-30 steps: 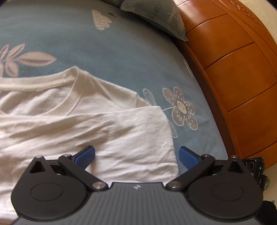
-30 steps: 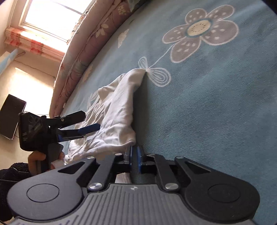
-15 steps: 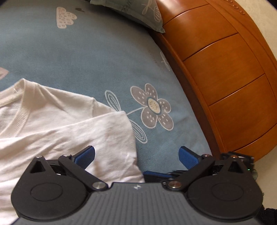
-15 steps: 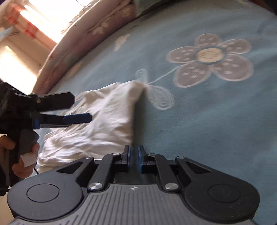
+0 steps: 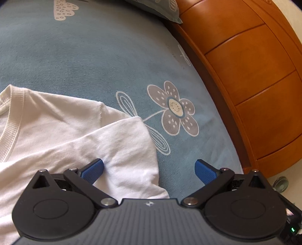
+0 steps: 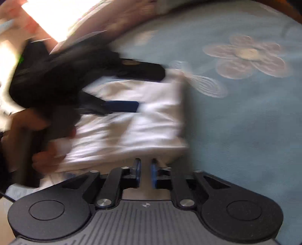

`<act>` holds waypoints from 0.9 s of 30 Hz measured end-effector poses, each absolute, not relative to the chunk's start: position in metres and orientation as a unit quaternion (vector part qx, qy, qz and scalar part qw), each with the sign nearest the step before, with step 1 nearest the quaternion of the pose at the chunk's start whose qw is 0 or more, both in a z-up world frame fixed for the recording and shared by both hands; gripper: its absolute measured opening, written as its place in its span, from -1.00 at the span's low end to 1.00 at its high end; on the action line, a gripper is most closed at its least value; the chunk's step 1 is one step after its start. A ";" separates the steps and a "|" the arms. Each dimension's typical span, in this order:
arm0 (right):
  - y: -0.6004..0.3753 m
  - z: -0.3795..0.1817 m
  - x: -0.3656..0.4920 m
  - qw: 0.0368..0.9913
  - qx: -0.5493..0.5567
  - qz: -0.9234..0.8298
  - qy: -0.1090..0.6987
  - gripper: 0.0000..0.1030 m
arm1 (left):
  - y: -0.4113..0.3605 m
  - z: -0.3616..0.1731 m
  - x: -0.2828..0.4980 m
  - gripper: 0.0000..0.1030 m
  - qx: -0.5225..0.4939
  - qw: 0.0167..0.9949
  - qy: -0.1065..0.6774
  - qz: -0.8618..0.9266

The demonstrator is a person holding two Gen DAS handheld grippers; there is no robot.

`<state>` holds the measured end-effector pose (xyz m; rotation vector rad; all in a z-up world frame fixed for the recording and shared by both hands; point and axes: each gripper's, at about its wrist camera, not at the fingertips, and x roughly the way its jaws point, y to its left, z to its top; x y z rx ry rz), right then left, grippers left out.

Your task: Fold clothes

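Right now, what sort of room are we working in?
Most likely a bedroom: the white T-shirt lies on a bed with a blue flowered sheet, a pillow at its head beside a wooden headboard.

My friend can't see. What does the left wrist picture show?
A white cotton T-shirt lies partly folded on a blue flowered bedsheet. The black left gripper with blue pads hovers open over the shirt's edge. An orange wooden bed frame curves along the right.

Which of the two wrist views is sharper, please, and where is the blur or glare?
Left wrist view: sharp, evenly lit, white T-shirt and bedsheet crisp, headboard bowed by fisheye. Right wrist view: motion-smeared, left gripper streaked, window blown out.
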<state>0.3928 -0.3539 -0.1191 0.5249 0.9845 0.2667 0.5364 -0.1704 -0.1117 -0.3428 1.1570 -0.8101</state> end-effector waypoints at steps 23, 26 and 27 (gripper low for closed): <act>-0.377 -0.129 0.356 0.823 0.303 0.120 0.465 -1.00 | -0.241 -0.106 0.558 0.98 -0.085 0.732 0.536 -0.412; -0.377 -0.131 0.353 0.826 0.302 0.122 0.461 -1.00 | -0.254 -0.114 0.566 0.98 -0.071 0.735 0.529 -0.419; -0.377 -0.131 0.352 0.827 0.300 0.123 0.460 -1.00 | -0.255 -0.112 0.569 0.98 -0.069 0.737 0.527 -0.418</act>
